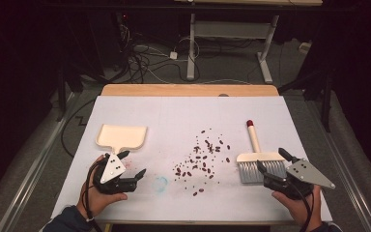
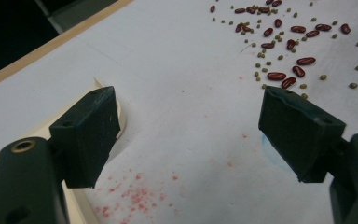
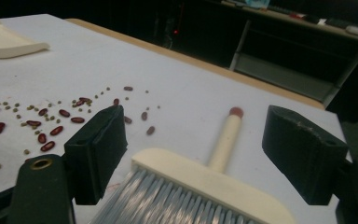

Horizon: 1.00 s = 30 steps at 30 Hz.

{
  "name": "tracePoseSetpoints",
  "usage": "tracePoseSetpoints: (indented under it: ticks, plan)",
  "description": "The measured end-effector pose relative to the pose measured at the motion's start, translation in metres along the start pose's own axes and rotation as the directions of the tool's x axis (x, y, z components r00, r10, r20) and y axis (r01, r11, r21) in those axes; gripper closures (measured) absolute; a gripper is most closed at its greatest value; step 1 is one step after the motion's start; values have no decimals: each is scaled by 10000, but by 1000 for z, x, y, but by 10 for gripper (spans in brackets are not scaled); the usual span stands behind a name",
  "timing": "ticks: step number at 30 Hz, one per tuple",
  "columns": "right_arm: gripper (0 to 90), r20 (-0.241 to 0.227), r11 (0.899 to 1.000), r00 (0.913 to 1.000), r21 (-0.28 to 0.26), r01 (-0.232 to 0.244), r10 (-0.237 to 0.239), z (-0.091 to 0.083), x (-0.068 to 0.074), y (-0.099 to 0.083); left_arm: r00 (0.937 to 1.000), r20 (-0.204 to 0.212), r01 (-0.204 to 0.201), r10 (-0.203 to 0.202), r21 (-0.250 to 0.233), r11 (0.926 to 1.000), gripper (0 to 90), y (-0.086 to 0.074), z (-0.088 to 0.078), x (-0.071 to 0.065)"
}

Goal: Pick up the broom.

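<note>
- The left tongs (image 1: pixel 134 164) stood spread with nothing between the pads, hovering low over the desk (image 1: pixel 183 116) just beside the handle of the cream dustpan (image 1: pixel 121 137).
- In the left gripper view, the dustpan's handle edge (image 2: pixel 121 122) peeked out behind the left-hand pad, near it; whether they touched could not be told.
- The right tongs (image 1: pixel 273 163) were also spread wide, empty, poised over the bristle end of the hand brush (image 1: pixel 260 163).
- In the right gripper view, the brush's cream head (image 3: pixel 205 179) lay between the pads without either pressing on it, and its handle with a red tip (image 3: pixel 236 112) pointed away.
- Between the two tools lay a scatter of red beans (image 1: pixel 199 159) mixed with smaller green ones (image 2: pixel 261 65), well apart from both tongs.
- The brush looked light and stiff in its body but soft in the bristles, so it was probably best pinched on the narrow handle or across the hard head, never on the bristles.
- The dustpan appeared to be light, smooth plastic that might slip; its short handle seemed the sensible hold.
- The beans would likely roll and skitter if swept fast.
</note>
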State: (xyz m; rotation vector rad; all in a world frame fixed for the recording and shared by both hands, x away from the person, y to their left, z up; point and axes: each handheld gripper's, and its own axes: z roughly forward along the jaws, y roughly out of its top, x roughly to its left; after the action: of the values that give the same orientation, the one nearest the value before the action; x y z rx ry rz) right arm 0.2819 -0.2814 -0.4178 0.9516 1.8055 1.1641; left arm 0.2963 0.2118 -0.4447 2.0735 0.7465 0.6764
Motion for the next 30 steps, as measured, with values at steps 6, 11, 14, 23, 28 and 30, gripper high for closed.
tracePoseSetpoints:
  ticks: [6,11,14,23,28,30]
  plan:
    - [223,147,9995,9996,202,-250,247,1,-4,-1,10000,81,-20,18,248,9997,202,-3,4,-2]
    - [279,204,9937,9995,1085,-269,249,15,-8,4,9997,145,-178,172,438,9989,204,-5,4,-5]
    - [285,210,9820,9986,1815,-519,488,28,-15,9,9997,172,-157,148,557,9983,204,-7,6,-5]
    - [279,663,8888,9908,4381,-1350,1178,92,-45,29,9996,199,-230,218,635,9977,204,-8,5,-7]
    - [302,969,8171,9803,5418,-1968,1719,139,-60,30,9997,156,-196,184,762,9969,204,-9,7,-6]
    - [332,966,7930,9734,5660,-2254,2077,154,-64,27,9997,169,-206,193,809,9965,204,-9,7,-6]
